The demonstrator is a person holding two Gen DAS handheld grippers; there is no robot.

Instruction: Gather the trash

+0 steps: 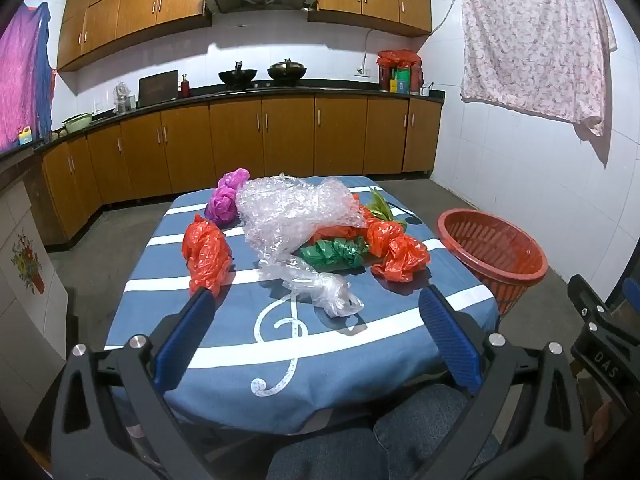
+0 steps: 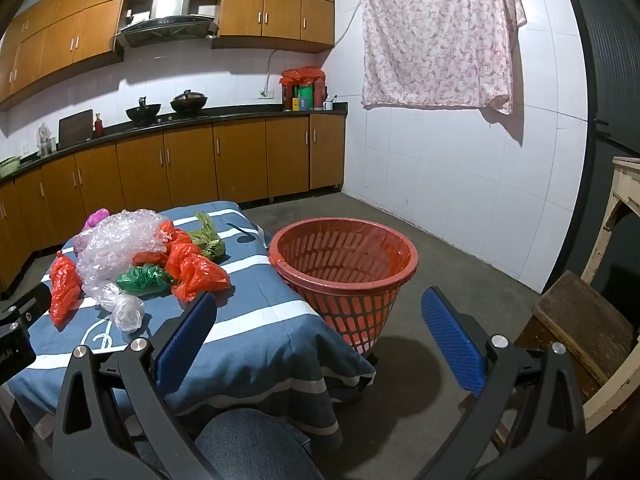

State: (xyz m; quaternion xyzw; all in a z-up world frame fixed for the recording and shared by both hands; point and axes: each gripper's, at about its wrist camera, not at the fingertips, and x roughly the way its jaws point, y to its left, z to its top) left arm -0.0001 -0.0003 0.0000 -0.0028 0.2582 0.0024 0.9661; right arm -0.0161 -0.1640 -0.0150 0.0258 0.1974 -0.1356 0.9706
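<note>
Blue cloth with white stripes and a treble-clef print covers the small counter (image 1: pixel 280 344), and the trash lies heaped on its far half. In the left wrist view a crumpled sheet of bubble wrap (image 1: pixel 296 212) sits at the centre of the heap, with a purple plastic bag (image 1: pixel 226 202) touching it at ten o'clock and an orange bag (image 1: pixel 206 258) lying apart at eight o'clock. A knotted clear bag (image 1: pixel 320 286) trails from the wrap toward six o'clock, a green bag (image 1: pixel 334 254) lies just beside it at four o'clock, and a second orange bag (image 1: pixel 396 254) rests at three o'clock. Behind that, at one o'clock, some leafy greens (image 1: pixel 380 206) show, possibly vegetable scraps. A red slotted basket (image 2: pixel 344 272) with a thin liner stands on the concrete floor just beside the counter's right edge, with nothing visible inside. The left claw (image 1: pixel 316 336) hovers over the near half of the cloth, spread wide and grasping nothing. The right claw (image 2: pixel 320 340) is likewise released, its blue pads framing the counter's corner and the basket. Denim-clad knees (image 1: pixel 400 432) show below.
</note>
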